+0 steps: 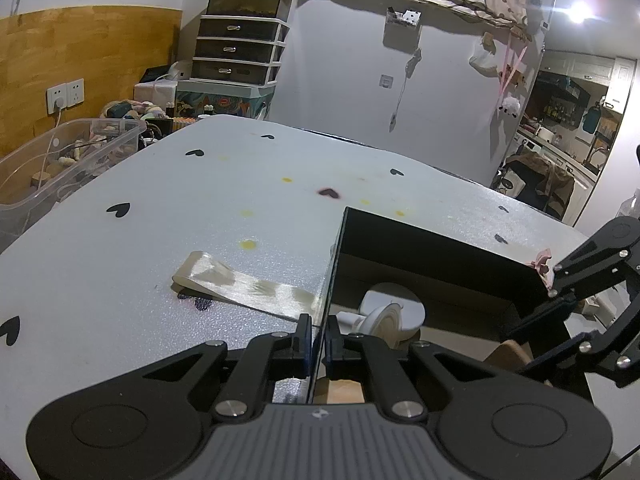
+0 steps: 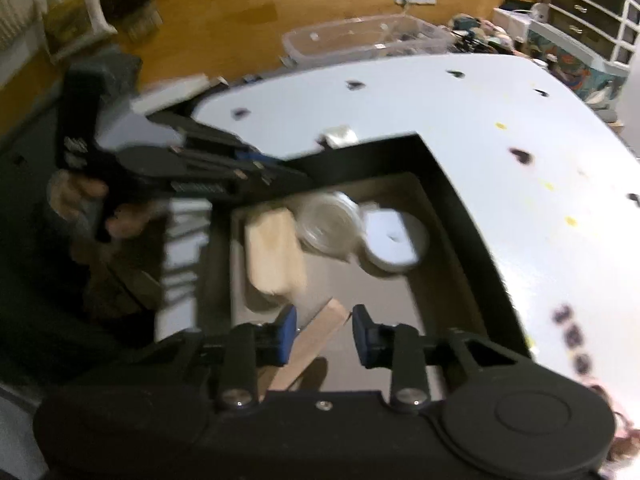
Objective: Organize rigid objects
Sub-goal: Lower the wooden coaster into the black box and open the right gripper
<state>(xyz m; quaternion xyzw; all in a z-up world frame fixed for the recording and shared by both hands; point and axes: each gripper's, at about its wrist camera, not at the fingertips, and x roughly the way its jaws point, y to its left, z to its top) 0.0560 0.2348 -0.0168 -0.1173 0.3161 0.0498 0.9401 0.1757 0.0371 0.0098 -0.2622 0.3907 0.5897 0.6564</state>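
Note:
A black open box [image 2: 452,184] stands on the white table. Inside it lie a white round disc [image 2: 394,240], a clear roll [image 2: 328,224] and a pale wooden block [image 2: 274,252]. My left gripper [image 1: 319,340] is shut on the box's thin near wall [image 1: 334,264]; it also shows as the left gripper [image 2: 276,172] at that rim. Above the box's near end, my right gripper [image 2: 320,334] straddles a tilted wooden piece [image 2: 316,336]. The left pad is against the piece, while a gap shows at the right pad. This view is blurred.
A beige shiny strip [image 1: 240,280] lies on the table [image 1: 160,200] left of the box. A clear plastic bin [image 1: 60,160] of odds and ends sits off the table's left edge. A pink item [image 1: 542,264] lies behind the box's right wall. A hand [image 2: 92,192] holds the left gripper.

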